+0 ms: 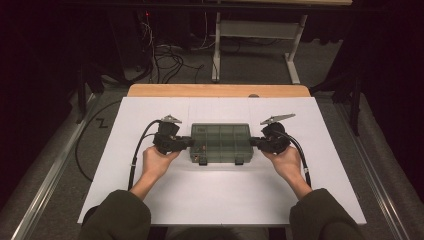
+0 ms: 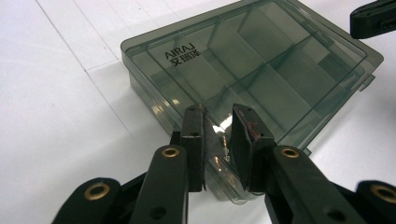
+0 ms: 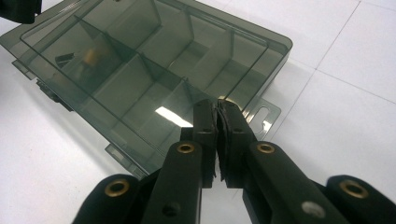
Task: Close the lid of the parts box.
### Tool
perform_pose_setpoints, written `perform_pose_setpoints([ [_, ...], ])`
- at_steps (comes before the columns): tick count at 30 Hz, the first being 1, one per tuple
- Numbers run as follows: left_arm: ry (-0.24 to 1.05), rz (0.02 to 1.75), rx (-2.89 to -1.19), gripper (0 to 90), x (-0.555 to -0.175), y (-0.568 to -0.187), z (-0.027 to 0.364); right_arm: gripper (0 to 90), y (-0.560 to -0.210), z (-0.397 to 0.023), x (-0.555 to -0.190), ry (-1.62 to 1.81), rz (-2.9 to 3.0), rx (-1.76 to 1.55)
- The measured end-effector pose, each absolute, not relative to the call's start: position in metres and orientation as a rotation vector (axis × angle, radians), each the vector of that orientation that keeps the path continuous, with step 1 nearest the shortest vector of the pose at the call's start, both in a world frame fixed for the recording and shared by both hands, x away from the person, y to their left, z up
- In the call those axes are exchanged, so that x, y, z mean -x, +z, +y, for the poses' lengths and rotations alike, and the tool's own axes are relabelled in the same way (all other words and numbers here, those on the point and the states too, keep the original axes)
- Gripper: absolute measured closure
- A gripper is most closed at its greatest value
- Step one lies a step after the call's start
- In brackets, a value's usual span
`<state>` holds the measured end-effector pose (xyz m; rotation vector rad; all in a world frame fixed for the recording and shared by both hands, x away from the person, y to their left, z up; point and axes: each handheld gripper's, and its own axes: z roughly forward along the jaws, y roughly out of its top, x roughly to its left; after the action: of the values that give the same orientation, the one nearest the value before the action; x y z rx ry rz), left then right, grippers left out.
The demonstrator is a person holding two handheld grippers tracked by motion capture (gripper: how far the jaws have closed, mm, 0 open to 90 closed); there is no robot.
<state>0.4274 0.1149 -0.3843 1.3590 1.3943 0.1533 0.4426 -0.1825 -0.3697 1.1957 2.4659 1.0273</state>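
box [image 2: 261, 60]: smoky see-through plastic, glossy, smooth; lid throws back glints of light
left tongs [image 2: 219, 144]: black matt plastic; brass-coloured metal rivets; pads dull, scuffed reddish
right tongs [image 3: 217, 140]: same black matt plastic; brass-coloured rivets; pads worn, ragged at the edges
surface [image 1: 150, 200]: white, matt, smooth sheet; bare pale wood strip at far edge
sleeve [image 1: 120, 215]: dark soft cloth

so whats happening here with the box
A person sits at a white table with a two-jaw gripper in each hand, one at either end of a smoky transparent compartment box. The lid is down and both front latches look closed. The left gripper has its jaws around the box's near corner, almost shut. The right gripper is shut at the opposite end, next to the hang tab. A small yellowish item lies inside one compartment.
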Motion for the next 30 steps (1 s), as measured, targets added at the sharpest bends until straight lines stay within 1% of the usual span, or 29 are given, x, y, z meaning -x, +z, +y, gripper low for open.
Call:
perform_pose_setpoints([
  [8, 0.184, 1.394, -1.381, 74.9, -0.4272, -0.3891, 0.1118, 88.7, -0.3743, -0.1825, -0.4432, 1.021, 2.473, -1.2],
  [25, 0.197, 1.405, -1.391, 74.5, -0.4278, -0.3945, 0.1096, 88.4, -0.3784, -0.1804, -0.4423, 1.003, 2.474, -1.18],
  [30, 0.193, 1.399, -1.394, 72.0, -0.4269, -0.3933, 0.1095, 87.0, -0.3779, -0.1797, -0.4413, 0.998, 2.474, -1.172],
])
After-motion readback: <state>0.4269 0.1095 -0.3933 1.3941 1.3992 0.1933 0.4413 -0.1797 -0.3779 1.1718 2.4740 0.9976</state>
